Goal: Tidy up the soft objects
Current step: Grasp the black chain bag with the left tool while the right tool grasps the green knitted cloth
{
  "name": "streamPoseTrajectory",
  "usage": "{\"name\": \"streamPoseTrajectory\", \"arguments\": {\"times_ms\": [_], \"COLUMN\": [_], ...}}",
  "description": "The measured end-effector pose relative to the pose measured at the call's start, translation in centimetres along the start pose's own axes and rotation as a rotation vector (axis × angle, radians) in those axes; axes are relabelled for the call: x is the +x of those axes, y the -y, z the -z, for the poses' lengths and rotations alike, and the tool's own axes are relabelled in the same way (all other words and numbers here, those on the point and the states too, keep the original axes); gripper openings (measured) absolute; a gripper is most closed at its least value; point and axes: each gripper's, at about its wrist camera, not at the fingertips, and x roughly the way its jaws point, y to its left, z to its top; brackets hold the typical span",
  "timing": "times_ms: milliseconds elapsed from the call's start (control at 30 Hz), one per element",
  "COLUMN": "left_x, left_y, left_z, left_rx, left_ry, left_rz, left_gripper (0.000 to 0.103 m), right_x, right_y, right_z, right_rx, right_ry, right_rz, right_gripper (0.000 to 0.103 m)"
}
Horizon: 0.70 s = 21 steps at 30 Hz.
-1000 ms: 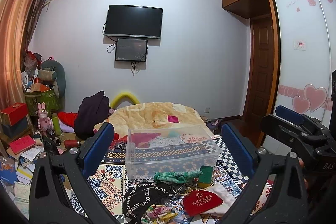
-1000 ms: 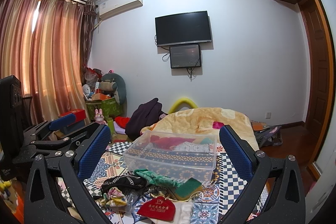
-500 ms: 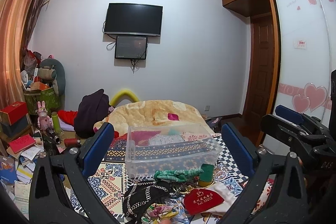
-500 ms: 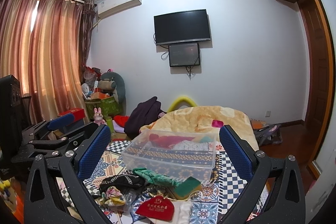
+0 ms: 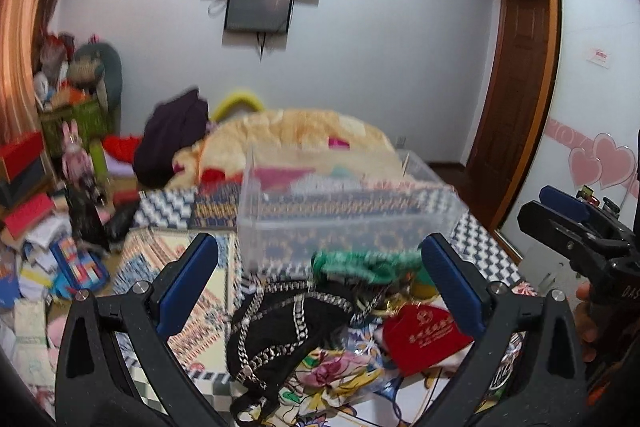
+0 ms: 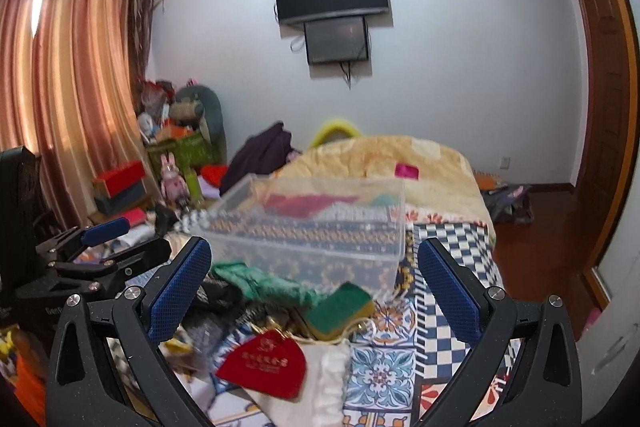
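Closer now: crosswise clear bin (image 5: 344,211)

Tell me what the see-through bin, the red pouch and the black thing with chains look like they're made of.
The bin looks like clear, glossy hard plastic: the patterned bedding shows through its walls. The red pouch seems matte velvet or felt with gold printing. The black garment looks like soft dark fabric trimmed with shiny, metal-looking chain links, though it is blurred.
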Motion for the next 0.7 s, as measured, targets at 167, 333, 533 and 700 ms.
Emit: {"name": "streamPoseTrajectory", "arguments": {"times_ms": [167, 333, 533, 700], "left_x": [2.7, 4.8, 5.8, 6.4], "left_y": [-1.0, -2.6, -3.0, -2.4], "left_z": [1.3, 2.5, 3.7, 4.0], "left_rx": [-0.028, -0.069, -0.069, -0.047], "left_ry": [-0.086, -0.163, -0.202, -0.221], "left_rz": [0.039, 0.040, 0.048, 0.072], "left_gripper": [0.094, 0.084, 0.081, 0.068], "right_x": [2.0, 3.5, 5.3, 6.0], "right_y": [1.1, 1.6, 1.6, 0.8], "right_z": [1.3, 2.3, 3.3, 3.1], "right_rx": [0.012, 0.029, 0.027, 0.032], "right_ry": [-0.081, -0.148, -0.212, -0.236], "right_rz": [-0.004, -0.015, -0.033, -0.087], "right_gripper": [0.097, 0.083, 0.072, 0.063]}}
